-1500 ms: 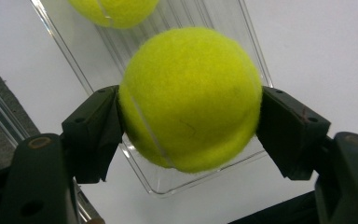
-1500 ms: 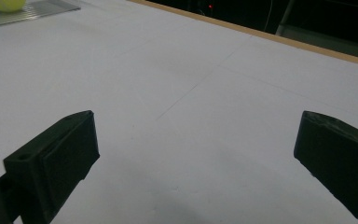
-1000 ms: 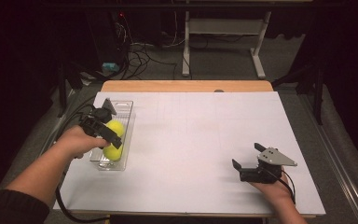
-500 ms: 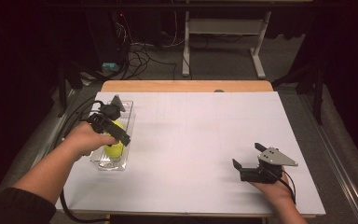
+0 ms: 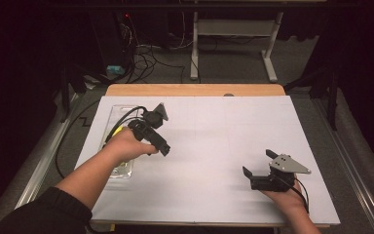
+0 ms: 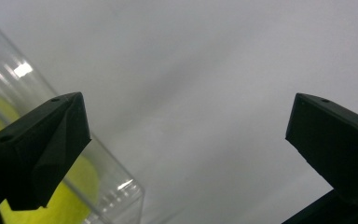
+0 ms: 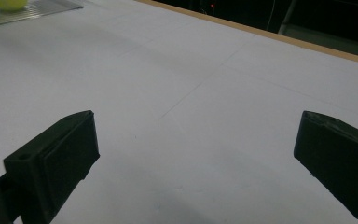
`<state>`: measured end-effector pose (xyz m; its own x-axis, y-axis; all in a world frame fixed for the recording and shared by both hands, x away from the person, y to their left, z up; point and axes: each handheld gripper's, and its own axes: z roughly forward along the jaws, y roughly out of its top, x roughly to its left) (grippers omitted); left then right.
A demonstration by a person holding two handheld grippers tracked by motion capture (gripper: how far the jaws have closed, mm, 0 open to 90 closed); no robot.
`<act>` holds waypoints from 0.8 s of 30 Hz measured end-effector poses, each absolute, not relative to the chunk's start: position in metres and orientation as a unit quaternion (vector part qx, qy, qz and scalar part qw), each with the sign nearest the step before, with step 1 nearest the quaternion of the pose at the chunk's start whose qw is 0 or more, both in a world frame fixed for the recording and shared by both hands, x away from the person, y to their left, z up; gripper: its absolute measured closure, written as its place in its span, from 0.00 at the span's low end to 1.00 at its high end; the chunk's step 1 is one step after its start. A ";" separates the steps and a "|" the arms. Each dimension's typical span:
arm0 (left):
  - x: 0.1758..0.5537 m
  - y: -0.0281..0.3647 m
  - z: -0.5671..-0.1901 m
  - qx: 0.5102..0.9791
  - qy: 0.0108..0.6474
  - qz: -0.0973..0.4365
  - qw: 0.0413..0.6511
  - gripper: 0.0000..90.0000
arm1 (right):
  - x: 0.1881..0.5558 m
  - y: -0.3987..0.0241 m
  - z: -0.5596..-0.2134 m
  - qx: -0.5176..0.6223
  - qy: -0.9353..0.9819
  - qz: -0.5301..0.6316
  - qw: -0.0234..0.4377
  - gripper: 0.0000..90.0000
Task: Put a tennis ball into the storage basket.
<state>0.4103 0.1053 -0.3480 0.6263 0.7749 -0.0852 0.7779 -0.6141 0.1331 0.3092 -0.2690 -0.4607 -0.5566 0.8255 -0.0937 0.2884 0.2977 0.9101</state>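
Left hand-held gripper [image 5: 164, 132] above table [image 5: 214, 126], just right of clear tray [image 5: 108, 127]; jaws spread wide, nothing between them. Yellow balls [image 6: 70, 196] sit inside tray, walls stop them rolling. Right hand-held gripper [image 5: 255, 170] parked near front right edge, jaws apart, empty, likely kept clear of left arm's work.

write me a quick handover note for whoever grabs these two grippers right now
Left gripper: open, empty, beside the clear plastic tray at the table's left edge.
Right gripper: open, empty, low over the white table cover near the front right.
Yellow-green ball: lying in the tray, not gripped.
Done: the ball sits in the tray and both grippers are free.
Left: nothing else lies on the cover; probably just park the grippers.
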 end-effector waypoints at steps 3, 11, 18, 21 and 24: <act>0.409 0.096 -0.348 0.901 0.425 -0.009 0.084 0.01 | 0.309 -0.269 -0.461 0.371 0.751 0.462 0.291 0.00; 0.402 0.088 -0.362 0.905 0.408 -0.013 0.123 0.01 | 0.308 -0.268 -0.460 0.368 0.753 0.462 0.290 0.00; 0.386 0.087 -0.391 0.902 0.396 0.015 0.170 0.01 | 0.308 -0.267 -0.460 0.364 0.756 0.461 0.289 0.00; 0.378 0.089 -0.401 0.894 0.398 0.018 0.206 0.01 | 0.308 -0.266 -0.461 0.364 0.756 0.461 0.288 0.00; 0.367 0.093 -0.413 0.882 0.400 0.032 0.246 0.01 | 0.308 -0.265 -0.461 0.363 0.757 0.462 0.287 0.00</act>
<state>0.3670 0.0930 -0.4128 0.6778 0.7218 -0.1399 0.6901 -0.5590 0.4596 0.3077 -0.2652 -0.4614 -0.5715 0.8146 -0.0989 0.2844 0.3096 0.9073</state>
